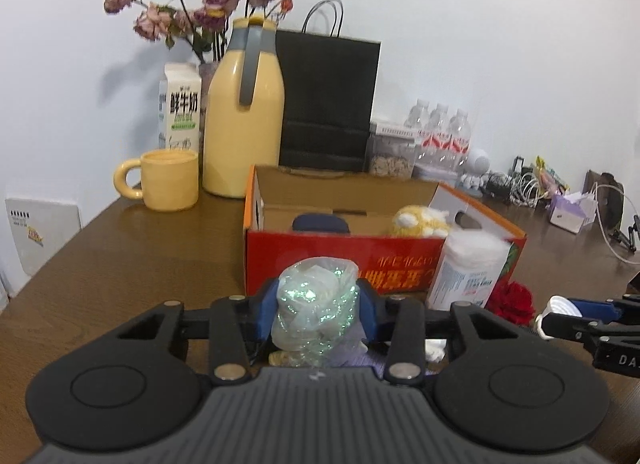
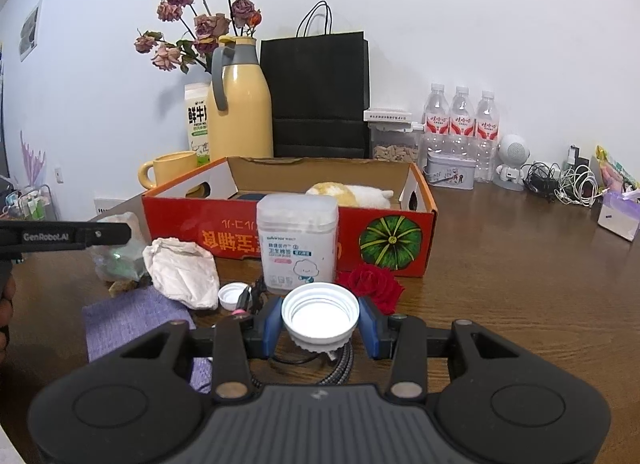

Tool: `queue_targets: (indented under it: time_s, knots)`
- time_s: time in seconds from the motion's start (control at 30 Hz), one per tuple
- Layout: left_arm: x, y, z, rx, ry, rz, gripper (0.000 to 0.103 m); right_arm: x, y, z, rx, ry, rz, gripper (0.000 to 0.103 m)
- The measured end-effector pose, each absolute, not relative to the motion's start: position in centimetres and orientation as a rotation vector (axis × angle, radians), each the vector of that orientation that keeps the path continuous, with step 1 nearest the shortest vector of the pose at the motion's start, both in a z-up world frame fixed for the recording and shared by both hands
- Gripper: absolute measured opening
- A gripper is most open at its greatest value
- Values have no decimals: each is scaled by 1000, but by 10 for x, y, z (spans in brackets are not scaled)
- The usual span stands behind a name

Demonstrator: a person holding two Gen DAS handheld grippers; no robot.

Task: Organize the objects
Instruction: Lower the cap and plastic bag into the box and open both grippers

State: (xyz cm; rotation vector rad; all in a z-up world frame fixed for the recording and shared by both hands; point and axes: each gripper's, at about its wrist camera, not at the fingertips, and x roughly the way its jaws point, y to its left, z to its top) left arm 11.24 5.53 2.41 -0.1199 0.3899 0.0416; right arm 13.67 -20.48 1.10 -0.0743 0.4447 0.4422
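**Both grippers loaded, box ahead on the desk**

Left gripper (image 1: pixel 316 304): I see its blue fingers (image 1: pixel 267 310) pinching a crumpled clear plastic bag (image 1: pixel 316 300) with a green glint inside. The bag fills the gap between them and bulges above them. Whether it is lifted clear of the desk (image 1: pixel 132 260) I cannot tell.

Right gripper (image 2: pixel 320 320): its fingers (image 2: pixel 370 324) pinch a white bottle cap (image 2: pixel 319 314), open side facing the camera, held above a braided cable (image 2: pixel 342 360).

The open red cardboard box (image 2: pixel 280 236) sits in the middle of the desk, beyond both grippers. Inside it lie a yellow-and-white plush toy (image 2: pixel 352 192) on the right and a dark blue item (image 1: pixel 320 222) further left. A cotton-swab tub (image 2: pixel 298 242) stands upright against the box's near wall, with a red cloth rose (image 2: pixel 374 284) just right of it.

Left of the tub, near side: a crumpled white tissue (image 2: pixel 182 272), a smaller white cap (image 2: pixel 231 296) and a purple cloth (image 2: pixel 132 320) lying flat.

Far edge, by the wall: yellow mug (image 1: pixel 170 179), yellow flask (image 1: pixel 244 111), milk carton (image 1: pixel 180 107), black paper bag (image 1: pixel 328 99), three water bottles (image 2: pixel 462 119).
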Motion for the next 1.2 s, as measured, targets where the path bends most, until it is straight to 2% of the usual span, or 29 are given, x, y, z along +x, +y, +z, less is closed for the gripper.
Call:
queue_targets:
  time_s: [0.3, 0.57, 0.93, 1.2]
  knots:
    - [128, 48, 60, -91, 268, 36, 42, 153, -207, 38, -73, 350, 426, 39]
    - [169, 37, 80, -90, 211, 49, 42, 206, -195, 63, -81, 286, 418, 39]
    - [252, 38, 61, -121, 281, 114, 42, 309, -172, 57, -24, 336, 381, 39]
    - [280, 50, 31, -112, 378, 118, 42, 329, -170, 30, -30, 410, 405, 39]
